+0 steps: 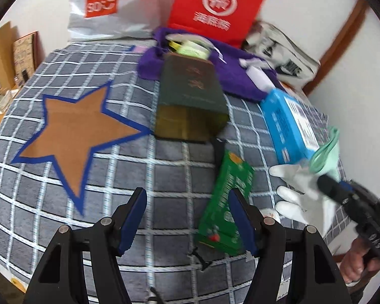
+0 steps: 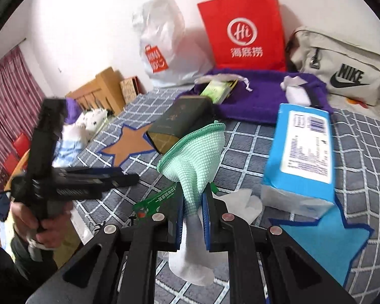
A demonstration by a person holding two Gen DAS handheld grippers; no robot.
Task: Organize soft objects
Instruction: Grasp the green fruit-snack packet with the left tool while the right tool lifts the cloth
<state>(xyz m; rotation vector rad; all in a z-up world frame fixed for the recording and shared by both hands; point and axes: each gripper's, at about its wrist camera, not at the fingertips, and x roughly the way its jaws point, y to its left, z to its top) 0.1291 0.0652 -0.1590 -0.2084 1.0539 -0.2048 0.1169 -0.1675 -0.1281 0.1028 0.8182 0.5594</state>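
Note:
A white glove with a mint-green knitted cuff [image 2: 197,157] hangs pinched between the blue pads of my right gripper [image 2: 192,215], cuff up and white fingers drooping below the jaws. The left wrist view shows the same glove [image 1: 299,197] at the right, raised off the bed cover, with the right gripper [image 1: 324,182] shut on it. My left gripper [image 1: 188,217] is open over the checked cover with nothing between its fingers. A flat green box [image 1: 225,202] lies just beside its right finger. In the right wrist view the left gripper [image 2: 124,179] points in from the left, held by a hand [image 2: 45,228].
A dark green box [image 1: 192,101] lies mid-bed and a blue tissue pack [image 2: 301,152] to the right. Behind them a purple towel [image 2: 266,93] carries small packets. A red paper bag [image 2: 243,30], a white plastic bag [image 2: 164,50] and a beige Nike bag [image 2: 342,71] line the wall.

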